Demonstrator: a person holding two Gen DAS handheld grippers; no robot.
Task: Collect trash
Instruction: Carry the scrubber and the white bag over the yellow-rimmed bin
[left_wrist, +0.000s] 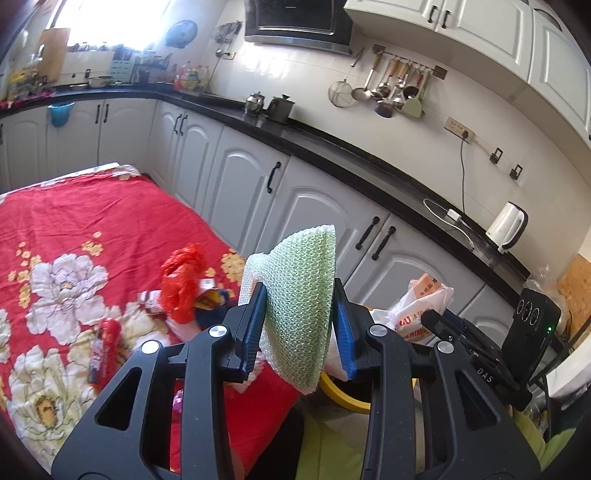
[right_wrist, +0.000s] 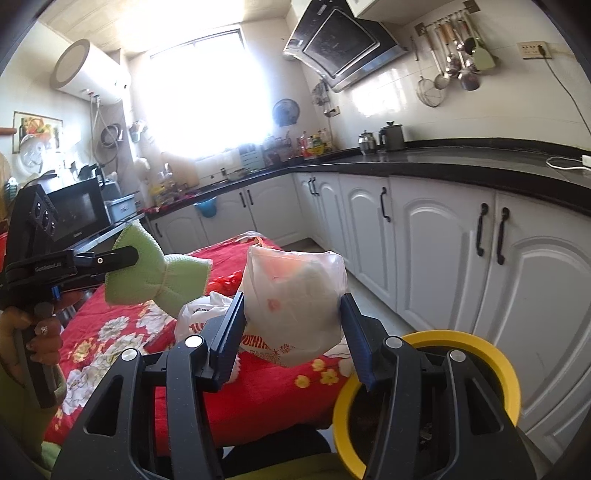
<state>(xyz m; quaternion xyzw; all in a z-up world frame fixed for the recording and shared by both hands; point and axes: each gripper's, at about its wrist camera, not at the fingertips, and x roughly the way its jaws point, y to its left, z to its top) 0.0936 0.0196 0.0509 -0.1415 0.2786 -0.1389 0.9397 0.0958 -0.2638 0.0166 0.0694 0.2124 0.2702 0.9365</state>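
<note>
While both of my grippers hang above the red floral cloth (left_wrist: 110, 221), the collecting is midway, by my reading: each carries a piece toward the yellow-rimmed bin (right_wrist: 491, 354) at the table's corner. My left gripper (left_wrist: 301, 314) is clamped on a green mesh foam wrap (left_wrist: 301, 295), which bulges out of the jaws, soft and netted, white at the edges. My right gripper (right_wrist: 291, 332) squeezes a crumpled plastic bag (right_wrist: 295, 295), translucent, with orange print and something pale inside. The bin sits just below and to the right of the right jaws. The next move likely calls for bringing each load over the rim before letting go. More litter, a red bag (left_wrist: 183, 280) and wrappers, lies on the cloth.
</note>
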